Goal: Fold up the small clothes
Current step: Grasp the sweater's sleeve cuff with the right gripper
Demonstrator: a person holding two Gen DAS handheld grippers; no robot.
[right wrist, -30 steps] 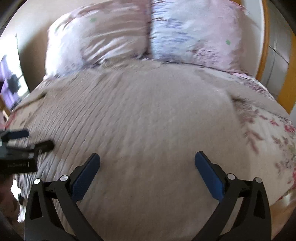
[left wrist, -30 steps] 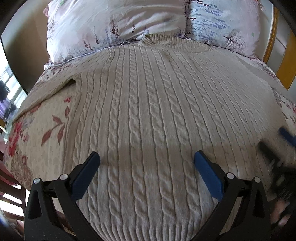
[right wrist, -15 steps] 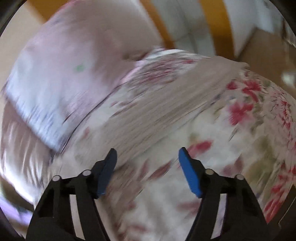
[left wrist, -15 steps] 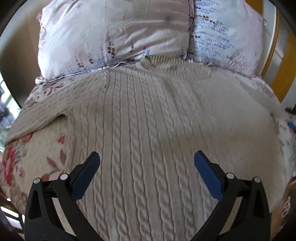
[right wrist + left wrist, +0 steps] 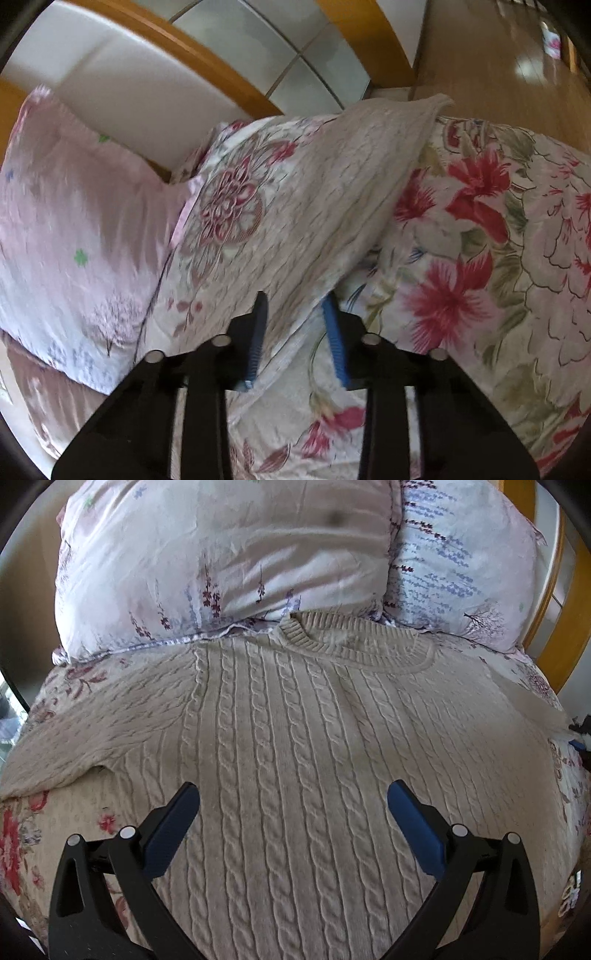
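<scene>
A beige cable-knit sweater (image 5: 295, 720) lies flat, face up, on the bed, its collar (image 5: 351, 642) against the pillows. Its left sleeve (image 5: 92, 731) stretches out to the left. My left gripper (image 5: 293, 794) hovers open over the sweater's lower body with nothing between its blue pads. In the right wrist view the other sleeve (image 5: 351, 177) runs away toward the bed's edge. My right gripper (image 5: 294, 301), rolled on its side, is closing on that sleeve near the shoulder end, and the knit fills the narrow gap between the pads.
Two floral pillows (image 5: 221, 554) (image 5: 461, 565) stand at the head of the bed. A flowered bedspread (image 5: 498, 240) covers the mattress. The wooden headboard (image 5: 192, 55) and the wooden floor (image 5: 498, 55) lie beyond the bed's right edge.
My right gripper swept from over the sweater's body to its right sleeve, rolled over, and narrowed from wide open to almost shut. The left gripper moved up the sweater toward the collar, still open.
</scene>
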